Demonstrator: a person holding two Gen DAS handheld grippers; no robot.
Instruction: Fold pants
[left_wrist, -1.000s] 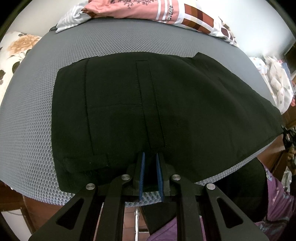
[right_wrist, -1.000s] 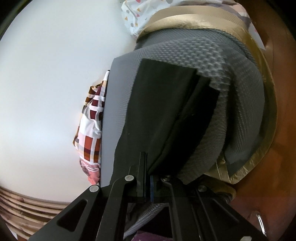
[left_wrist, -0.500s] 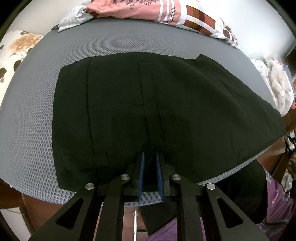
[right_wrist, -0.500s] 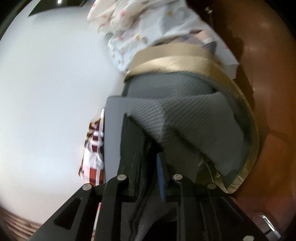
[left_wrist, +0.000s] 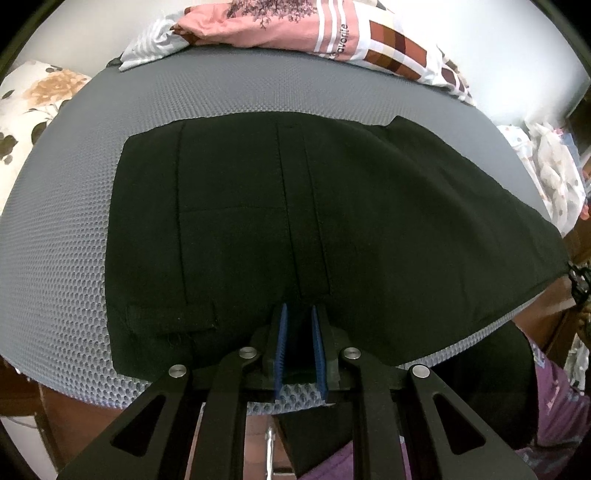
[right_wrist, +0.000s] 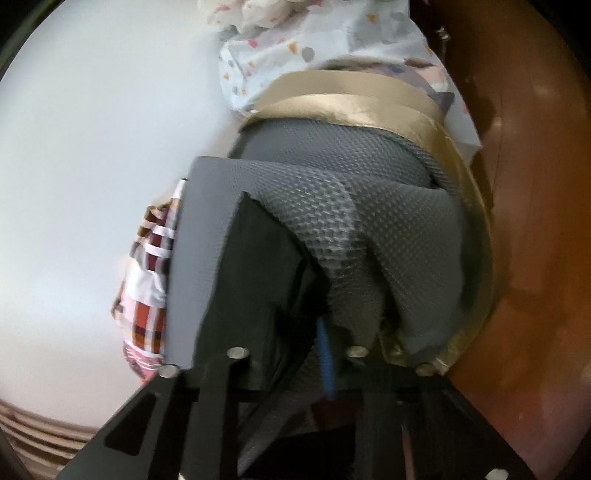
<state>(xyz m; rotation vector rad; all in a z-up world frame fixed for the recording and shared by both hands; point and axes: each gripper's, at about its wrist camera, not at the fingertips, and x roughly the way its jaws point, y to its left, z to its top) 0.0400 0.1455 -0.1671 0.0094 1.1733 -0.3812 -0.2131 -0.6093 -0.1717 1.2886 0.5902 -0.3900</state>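
The black pants lie spread flat on a grey mesh mat, waistband at the left, legs running right over the mat's edge. My left gripper sits at the near edge of the pants, its blue pads slightly apart with black cloth between them. In the right wrist view the pants show as a dark folded strip, and my right gripper is closed on the cloth, with the mesh mat bunched up beside it; one blue pad shows.
A pile of pink and checked clothes lies at the mat's far edge. A floral cushion is at the left. Spotted white fabric and a gold-trimmed edge lie beyond the mat. Brown wood is at the right.
The right gripper has swung and lifted its end of the pants, dragging the mesh mat into folds. The left gripper and the waist end have hardly moved.
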